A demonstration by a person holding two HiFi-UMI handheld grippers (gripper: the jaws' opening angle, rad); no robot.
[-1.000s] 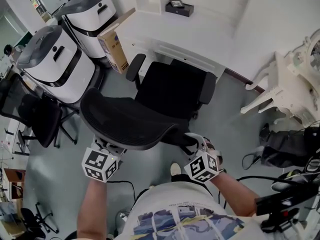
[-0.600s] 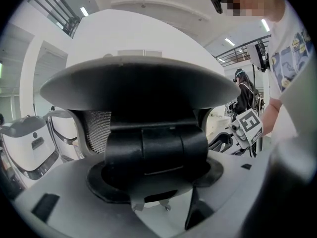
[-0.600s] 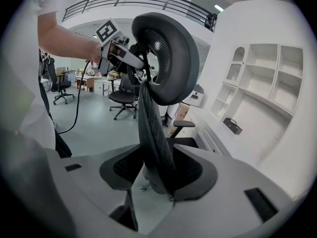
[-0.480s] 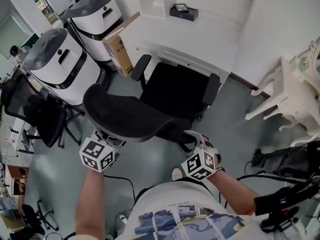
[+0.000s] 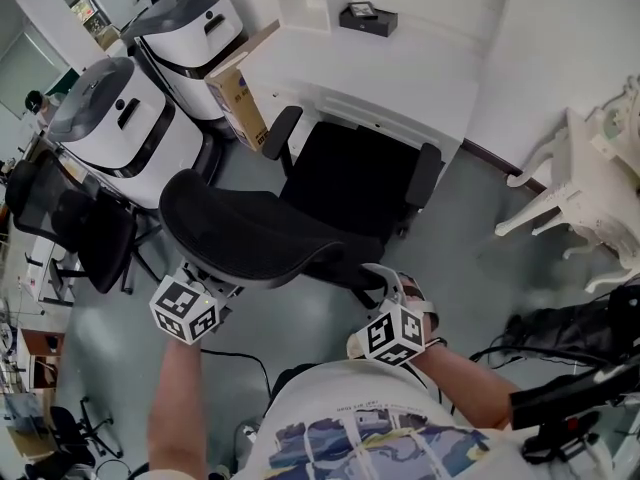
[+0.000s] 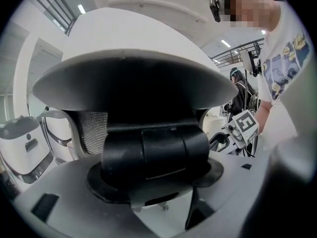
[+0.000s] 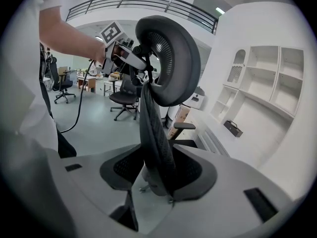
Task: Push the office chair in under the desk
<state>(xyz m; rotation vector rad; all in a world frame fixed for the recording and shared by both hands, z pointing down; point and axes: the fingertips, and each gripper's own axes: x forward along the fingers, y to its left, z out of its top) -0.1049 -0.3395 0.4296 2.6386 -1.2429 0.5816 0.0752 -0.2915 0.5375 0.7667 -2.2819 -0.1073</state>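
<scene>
A black mesh office chair (image 5: 350, 178) stands facing the white desk (image 5: 400, 63), its seat partly under the desk's edge. The curved top of its back (image 5: 250, 238) leans toward me. My left gripper (image 5: 205, 288) is shut on a black frame part (image 6: 153, 148) below the headrest, at the back's left side. My right gripper (image 5: 385, 293) is shut on the thin edge of the mesh backrest (image 7: 153, 128), with the headrest (image 7: 168, 58) above it. The right gripper view also shows the left gripper (image 7: 121, 48) on the far side of the chair.
Two white domed machines (image 5: 110, 128) (image 5: 190, 23) and a cardboard box (image 5: 232, 93) stand left of the desk. A small black box (image 5: 368, 16) sits on it. Another black chair (image 5: 70, 233) is at far left; white furniture (image 5: 590, 188) and cables (image 5: 520, 323) at right.
Both grippers keep their hold on the chair's back. In the head view the left gripper has drifted slightly left and up; the chair stands about where it was relative to the desk.
</scene>
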